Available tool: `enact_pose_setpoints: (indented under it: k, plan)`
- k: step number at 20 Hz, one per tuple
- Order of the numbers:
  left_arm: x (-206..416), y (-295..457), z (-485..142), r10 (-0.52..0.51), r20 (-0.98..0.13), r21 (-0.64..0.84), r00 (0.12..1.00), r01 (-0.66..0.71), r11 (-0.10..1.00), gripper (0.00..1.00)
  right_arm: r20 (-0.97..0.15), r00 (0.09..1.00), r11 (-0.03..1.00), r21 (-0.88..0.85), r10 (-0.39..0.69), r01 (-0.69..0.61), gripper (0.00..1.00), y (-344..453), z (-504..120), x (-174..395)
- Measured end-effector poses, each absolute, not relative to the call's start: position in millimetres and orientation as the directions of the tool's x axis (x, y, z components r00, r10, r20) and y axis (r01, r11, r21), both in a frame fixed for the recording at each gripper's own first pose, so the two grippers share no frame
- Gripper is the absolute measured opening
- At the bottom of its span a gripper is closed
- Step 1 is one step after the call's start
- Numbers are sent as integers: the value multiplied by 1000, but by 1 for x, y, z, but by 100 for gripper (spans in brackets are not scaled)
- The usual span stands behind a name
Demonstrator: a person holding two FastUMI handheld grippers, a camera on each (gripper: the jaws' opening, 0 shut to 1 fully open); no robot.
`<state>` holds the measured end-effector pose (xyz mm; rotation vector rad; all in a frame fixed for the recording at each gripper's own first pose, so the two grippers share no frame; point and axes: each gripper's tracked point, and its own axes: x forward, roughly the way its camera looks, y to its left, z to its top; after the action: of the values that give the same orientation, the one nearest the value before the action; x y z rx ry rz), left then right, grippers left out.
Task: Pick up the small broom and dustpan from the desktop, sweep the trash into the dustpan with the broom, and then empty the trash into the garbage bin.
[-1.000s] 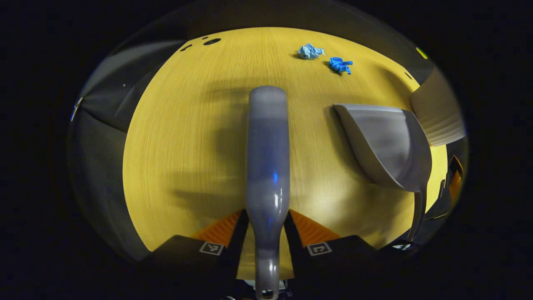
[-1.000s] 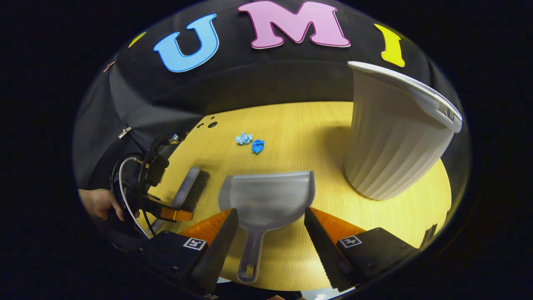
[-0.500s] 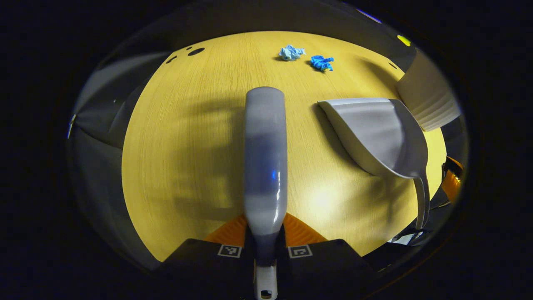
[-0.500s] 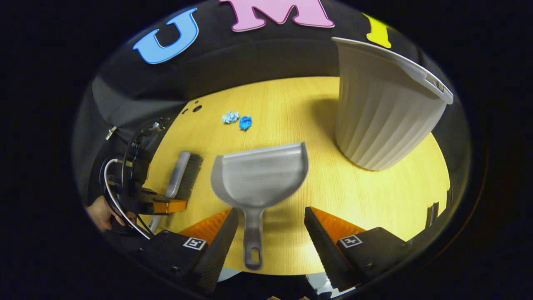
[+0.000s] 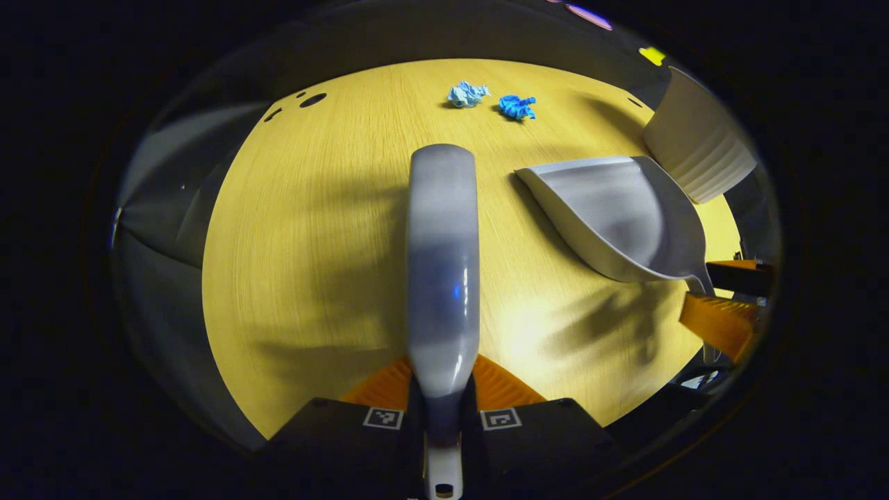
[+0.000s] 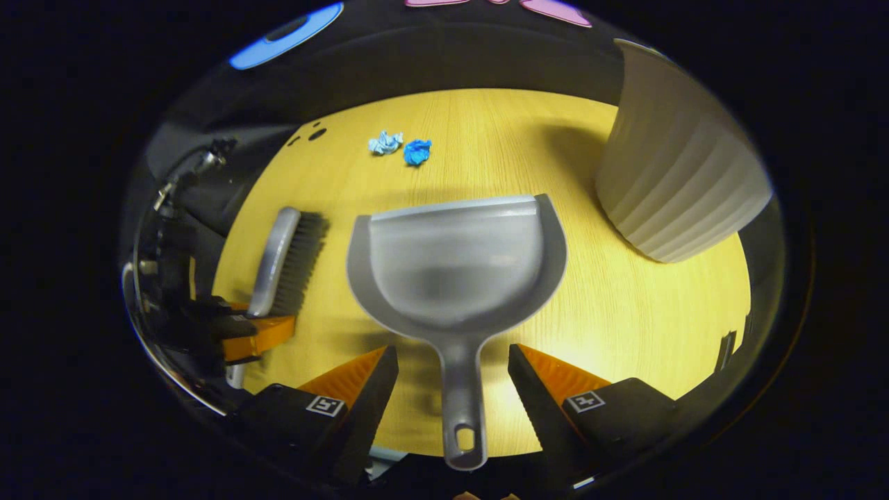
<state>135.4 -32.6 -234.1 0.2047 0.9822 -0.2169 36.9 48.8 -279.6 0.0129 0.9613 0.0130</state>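
At bottom centre, left gripper view: left gripper [image 5: 443,401], fingers pinched tight on the neck of the small broom [image 5: 442,264], whose grey back runs up mid-frame.
Right gripper [image 6: 451,378]: jaws spread wide either side of the dustpan handle, touching neither side.
Dustpan [image 6: 455,267]: flat on the wooden desktop [image 6: 625,312], centre of the right gripper view.
Trash: 2 crumpled blue paper wads [image 6: 401,147], upper centre, well apart from the dustpan.
Garbage bin [image 6: 677,180]: white, ribbed, upright, upper right.
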Motion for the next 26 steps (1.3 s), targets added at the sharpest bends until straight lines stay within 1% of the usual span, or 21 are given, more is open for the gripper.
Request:
enact_pose_setpoints:
  k: [1, 2, 3, 4, 7, 9, 10, 11, 12, 13, 14, 15, 16, 17, 18, 19, 20, 21, 23, 26]
  plan:
    - [136, -33, -234, -87, -838, 72, 539, 267, 961, 26, -827, 563, 1000, -17, -3, -19, 99, 46, -289, 40]
    - [134, -32, -234, -82, -841, 71, 535, 259, 963, 23, -834, 552, 999, -29, -11, -24, 99, 44, -296, 42]
    - [135, -32, -234, -78, -843, 70, 532, 251, 965, 23, -840, 542, 999, -25, -7, -26, 99, 45, -301, 45]
    - [134, -32, -235, -72, -846, 68, 528, 240, 968, 26, -843, 538, 999, -19, 3, -36, 99, 47, -305, 48]
    - [133, -30, -234, -55, -851, 51, 521, 186, 981, 26, -852, 522, 995, -27, 24, -91, 99, 43, -313, 50]
    - [131, -30, -235, -42, -851, 27, 523, 123, 992, 26, -862, 507, 996, -17, 28, -85, 98, 38, -316, 49]
    - [130, -30, -235, -38, -851, 25, 523, 112, 993, 26, -851, 523, 996, -8, 39, -87, 92, 38, -315, 52]
    - [130, -30, -235, -32, -853, 27, 520, 106, 994, 26, -855, 517, 995, -5, 48, -100, 86, 38, -314, 49]
    - [128, -30, -235, -22, -855, 30, 518, 92, 995, 29, -856, 514, 993, -8, 54, -116, 77, 38, -314, 51]
    - [127, -30, -234, -19, -856, 23, 517, 74, 997, 23, -859, 508, 991, -10, 58, -131, 76, 39, -315, 52]
    - [125, -33, -233, -20, -855, 12, 518, 59, 998, 23, -860, 506, 990, -8, 65, -141, 70, 40, -315, 54]
    - [125, -34, -231, -12, -852, 10, 524, 40, 999, 23, -860, 506, 990, -8, 65, -142, 50, 37, -314, 60]
    - [122, -33, -228, 1, -847, 12, 531, 18, 1000, 26, -865, 496, 989, 2, 75, -147, 31, 38, -320, 63]
    - [119, -31, -222, 15, -845, 13, 535, -8, 1000, 29, -872, 480, 985, 9, 93, -173, 30, 38, -321, 60]
    - [117, -30, -217, 32, -839, 12, 543, -39, 999, 23, -889, 446, 978, 8, 101, -206, 39, 35, -322, 55]
    - [119, -29, -209, 38, -827, 2, 561, -65, 998, 23, -893, 433, 970, 13, 121, -244, 38, 34, -320, 53]
    - [120, -27, -202, 45, -818, -6, 574, -86, 996, 26, -901, 414, 959, 9, 131, -283, 38, 32, -319, 50]
    - [126, -25, -195, 43, -814, -15, 579, -95, 995, 26, -907, 401, 954, 0, 127, -301, 37, 27, -318, 46]
    - [140, -21, -183, 35, -805, -18, 592, -83, 996, 26, -912, 391, 954, 5, 128, -301, 37, 26, -320, 48]
    - [181, -10, -170, 40, -800, 54, 599, 6, 999, 26, -920, 369, 950, 11, 132, -313, 37, 24, -320, 45]
